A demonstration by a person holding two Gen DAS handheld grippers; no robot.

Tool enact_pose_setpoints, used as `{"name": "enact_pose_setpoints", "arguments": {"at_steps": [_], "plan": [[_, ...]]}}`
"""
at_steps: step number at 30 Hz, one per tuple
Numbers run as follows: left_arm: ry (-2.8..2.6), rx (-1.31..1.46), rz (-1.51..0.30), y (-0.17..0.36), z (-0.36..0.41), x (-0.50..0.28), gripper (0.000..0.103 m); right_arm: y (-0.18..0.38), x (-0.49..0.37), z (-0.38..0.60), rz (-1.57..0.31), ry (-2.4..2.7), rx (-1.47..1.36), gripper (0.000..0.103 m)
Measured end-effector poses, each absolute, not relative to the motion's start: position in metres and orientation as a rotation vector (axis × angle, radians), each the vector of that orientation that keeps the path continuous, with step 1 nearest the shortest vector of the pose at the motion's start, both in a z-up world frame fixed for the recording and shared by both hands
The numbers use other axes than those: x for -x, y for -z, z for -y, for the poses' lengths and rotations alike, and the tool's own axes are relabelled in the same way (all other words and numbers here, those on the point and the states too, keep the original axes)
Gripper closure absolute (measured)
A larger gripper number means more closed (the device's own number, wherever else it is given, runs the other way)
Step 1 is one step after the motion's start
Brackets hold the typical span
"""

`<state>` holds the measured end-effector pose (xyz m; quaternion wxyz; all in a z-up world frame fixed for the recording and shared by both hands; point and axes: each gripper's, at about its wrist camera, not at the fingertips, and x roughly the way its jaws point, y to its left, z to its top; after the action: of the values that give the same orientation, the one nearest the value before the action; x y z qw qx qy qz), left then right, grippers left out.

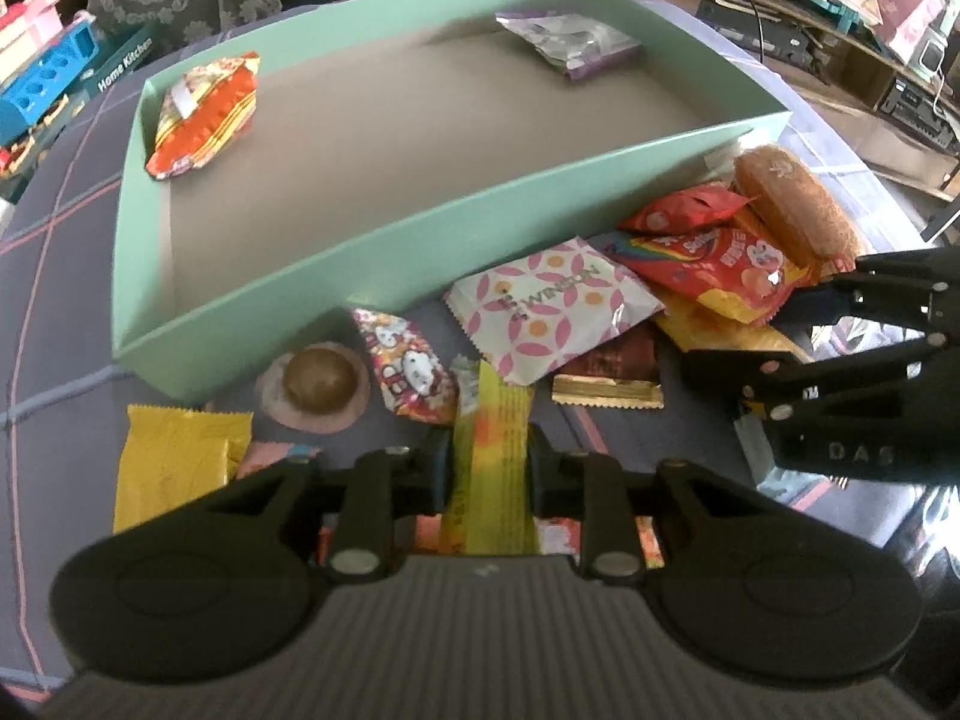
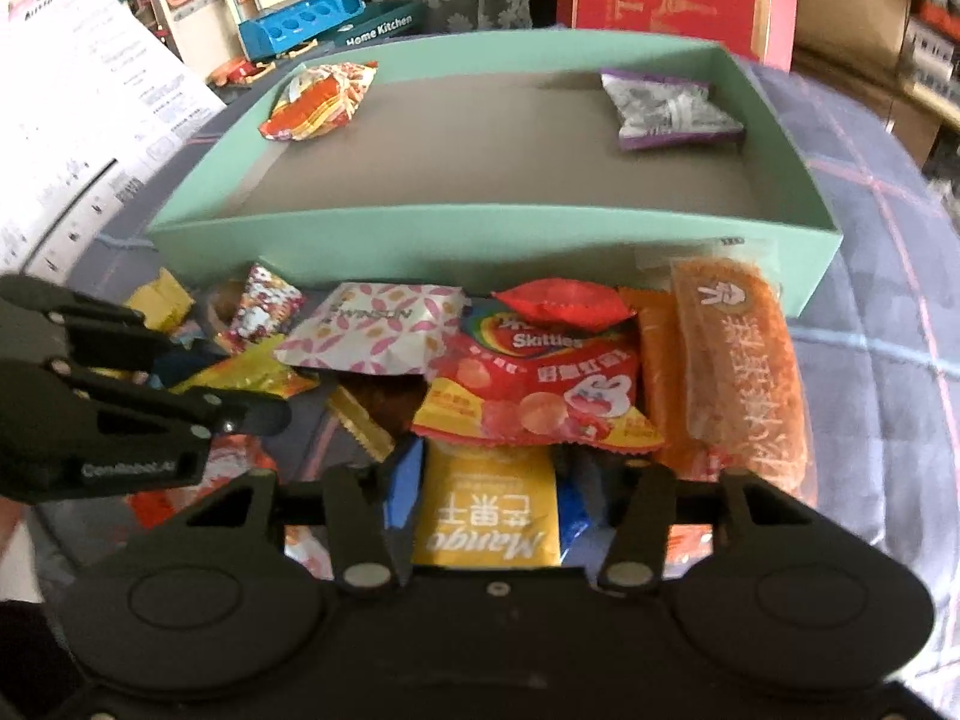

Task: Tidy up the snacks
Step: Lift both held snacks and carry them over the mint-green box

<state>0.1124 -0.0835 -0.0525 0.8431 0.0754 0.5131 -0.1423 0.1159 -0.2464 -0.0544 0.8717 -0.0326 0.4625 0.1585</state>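
Note:
A green box (image 1: 360, 240) (image 2: 480, 234) holds an orange packet (image 1: 204, 114) (image 2: 318, 99) at its left and a purple-grey packet (image 1: 570, 42) (image 2: 666, 111) at its right. In front of it lies a pile of snacks. My left gripper (image 1: 487, 462) is shut on a yellow-green stick packet (image 1: 495, 450) (image 2: 252, 369). My right gripper (image 2: 489, 480) is shut on a yellow Mango packet (image 2: 486, 516) (image 1: 726, 330) under the red Skittles bag (image 2: 540, 396) (image 1: 720, 264).
The pile also has a pink-patterned white packet (image 1: 552, 306) (image 2: 378, 324), a Hello Kitty packet (image 1: 408, 372), a chocolate dome (image 1: 318, 384), a yellow packet (image 1: 174, 462), a wrapped bread roll (image 1: 792, 204) (image 2: 738, 372). Toy boxes (image 2: 336, 18) stand behind.

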Motion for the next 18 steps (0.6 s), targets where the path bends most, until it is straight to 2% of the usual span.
{"name": "enact_pose_setpoints", "arguments": {"at_steps": [3,18], "plan": [[0.286,-0.152,-1.078,0.052,0.085,-0.111,0.083,0.052,-0.111,0.244,-0.953,-0.342,0.060,0.064],[0.296,-0.086,-1.019,0.016,0.067,-0.082,0.083,0.029,-0.087,0.258,-0.956,-0.386,-0.049,0.065]]}}
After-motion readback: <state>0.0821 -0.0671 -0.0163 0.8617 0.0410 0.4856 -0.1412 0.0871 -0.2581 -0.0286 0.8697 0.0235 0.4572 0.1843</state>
